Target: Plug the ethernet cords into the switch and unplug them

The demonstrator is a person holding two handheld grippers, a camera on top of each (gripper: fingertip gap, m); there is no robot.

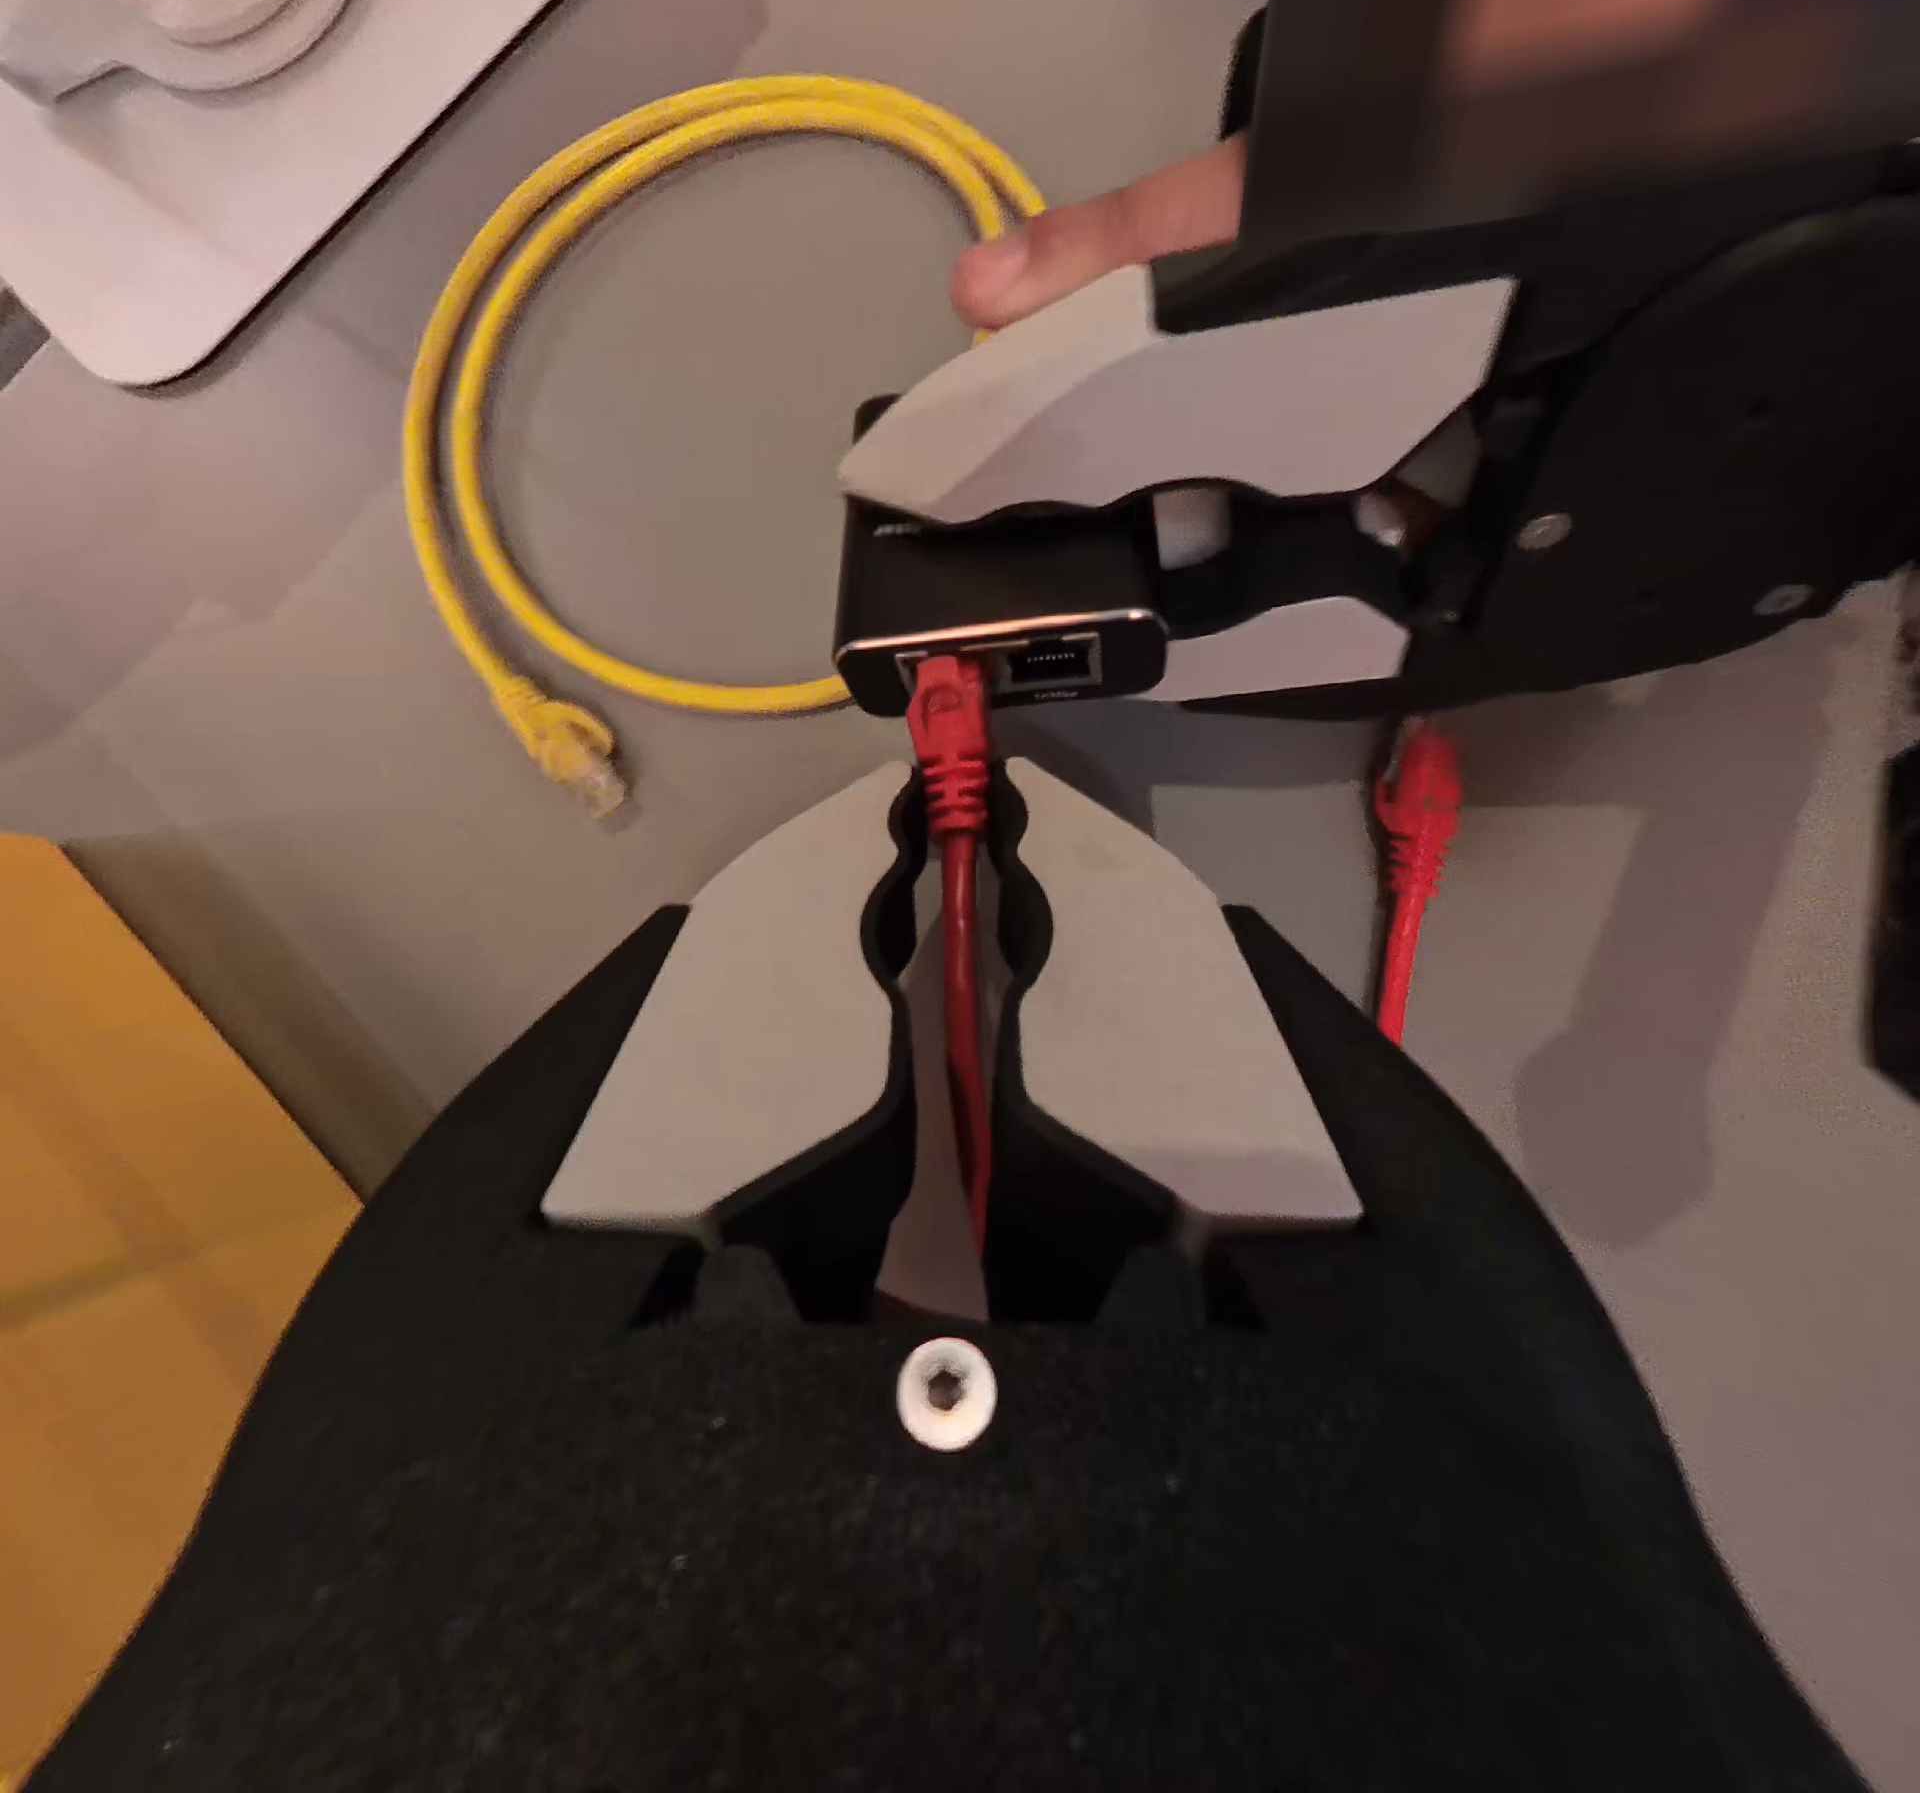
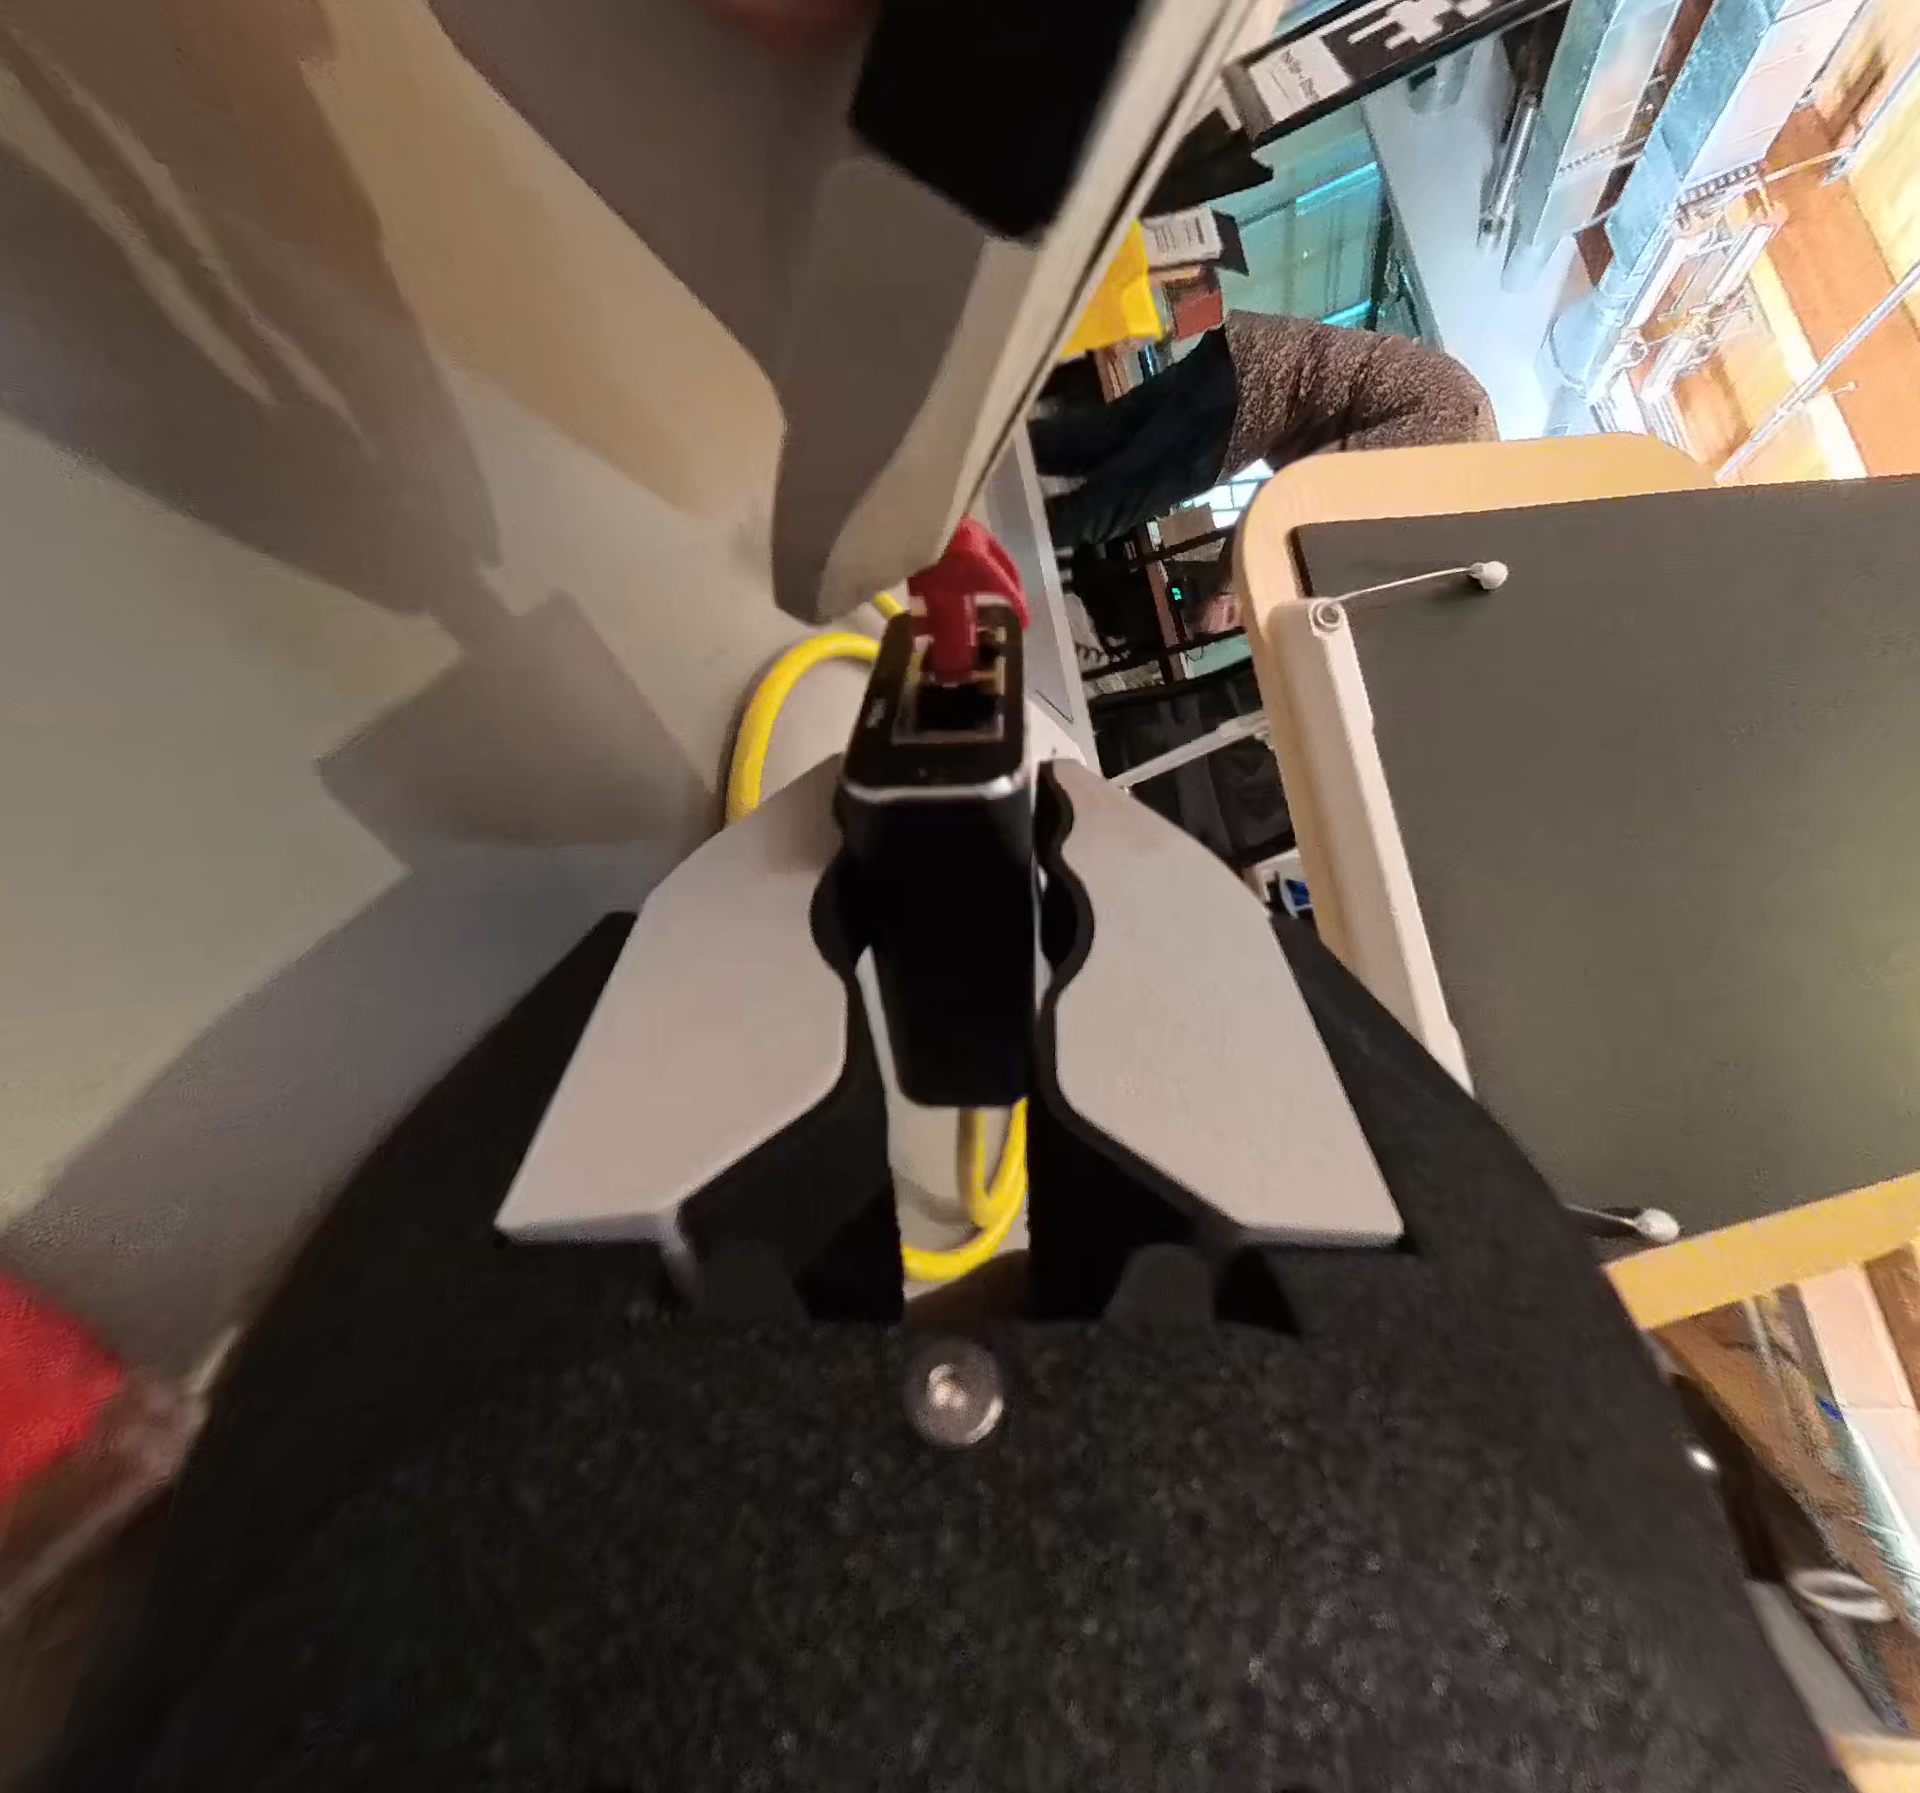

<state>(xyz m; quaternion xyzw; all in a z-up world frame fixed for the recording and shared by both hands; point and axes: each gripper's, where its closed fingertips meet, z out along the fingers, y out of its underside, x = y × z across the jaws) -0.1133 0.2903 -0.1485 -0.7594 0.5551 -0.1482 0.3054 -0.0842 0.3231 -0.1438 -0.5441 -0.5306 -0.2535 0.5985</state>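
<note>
Red cord [image 1: 948, 735] sits plugged into the switch [image 1: 997, 600], pinched by the left hand-held gripper [image 1: 958, 808]; only this view shows the yellow cord's [image 1: 457, 455] plug. The right hand-held gripper [image 2: 940, 829] clamps the switch above the surface [image 1: 675, 455].

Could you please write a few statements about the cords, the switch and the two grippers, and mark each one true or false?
1. The right gripper is shut on the black switch. True.
2. The red ethernet cord has its plug in the switch's left port, as the left wrist view shows it. True.
3. The yellow ethernet cord is plugged into the switch's second port. False: it lies coiled on the grey table and that port is empty.
4. The left gripper holds the yellow cord. False: its fingers are closed around the red cord, just behind the plug.
5. The red cord's other plug lies loose on the table. True.
</note>
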